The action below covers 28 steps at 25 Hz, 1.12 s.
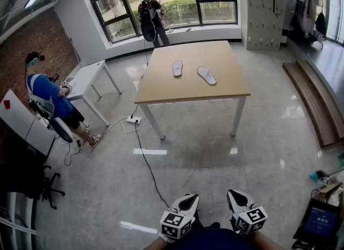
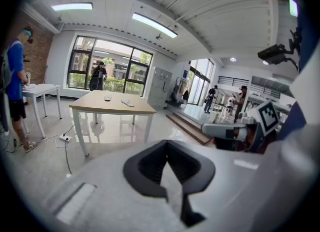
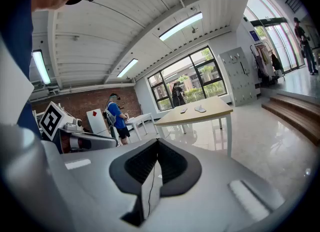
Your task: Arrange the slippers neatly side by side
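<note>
Down by the body, holding the left gripper [image 2: 169,173] and the right gripper [image 3: 152,173] low and side by side, each with jaws pressed together on nothing. Standing well apart from the table [image 1: 161,90], so not yet near the work. Across the glossy floor, must mind the black cable [image 1: 147,165] running to the power strip [image 1: 134,120] beside the table leg: could catch a foot on the way and stumble. Could also arrive with jaws closed and only push a slipper instead of gripping it, so should open them before reaching. On the tabletop, toward the far side, can see the left slipper [image 1: 177,68] and the right slipper [image 1: 206,75], both pale, flat and soft-looking, lying apart. Not pointing the same way: the first nearly straight, the second turned at an angle. Probably light, so likely to slide on the smooth wood under a careless touch.
</note>
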Tool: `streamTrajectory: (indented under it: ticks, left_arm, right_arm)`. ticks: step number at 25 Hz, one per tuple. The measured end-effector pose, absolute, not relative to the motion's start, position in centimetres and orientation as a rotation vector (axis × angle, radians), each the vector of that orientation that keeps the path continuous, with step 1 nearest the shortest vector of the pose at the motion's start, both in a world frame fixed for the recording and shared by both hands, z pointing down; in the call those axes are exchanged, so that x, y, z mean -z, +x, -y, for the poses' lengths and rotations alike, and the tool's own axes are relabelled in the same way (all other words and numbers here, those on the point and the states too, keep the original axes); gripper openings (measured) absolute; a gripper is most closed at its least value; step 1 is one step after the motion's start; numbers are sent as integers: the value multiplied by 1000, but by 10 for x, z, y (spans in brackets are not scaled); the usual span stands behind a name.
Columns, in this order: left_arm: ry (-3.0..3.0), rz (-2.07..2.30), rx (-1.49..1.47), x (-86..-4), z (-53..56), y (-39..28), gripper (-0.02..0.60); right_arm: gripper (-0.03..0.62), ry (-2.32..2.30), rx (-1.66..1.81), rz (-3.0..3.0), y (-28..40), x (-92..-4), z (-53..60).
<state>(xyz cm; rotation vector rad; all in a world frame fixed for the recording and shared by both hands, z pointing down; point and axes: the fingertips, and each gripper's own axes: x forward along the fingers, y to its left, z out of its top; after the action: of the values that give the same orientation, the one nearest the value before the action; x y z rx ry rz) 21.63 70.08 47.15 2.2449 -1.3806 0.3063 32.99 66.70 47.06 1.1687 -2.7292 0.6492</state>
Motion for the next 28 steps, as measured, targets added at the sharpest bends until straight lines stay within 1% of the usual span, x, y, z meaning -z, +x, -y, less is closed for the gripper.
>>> streamTrajectory:
  ticks: [7,15,21,28]
  left_arm:
    - [2273,1373,-287,-464,-644,180,3]
    - [2283,1363,-260,-453,-566,119,3]
    - [2283,1349,-248,-463,-525,67,3]
    - [2160,1310,-104,-474,-496,27,3]
  right_arm:
    - [11,1206,-654,2688,298,-469,-611]
    - [11,1221,-641,2662,232,-457,-537]
    - [11,1202,-629,2648,183,-460,-496]
    - [11,1158,-618,2625,151,-471,-467]
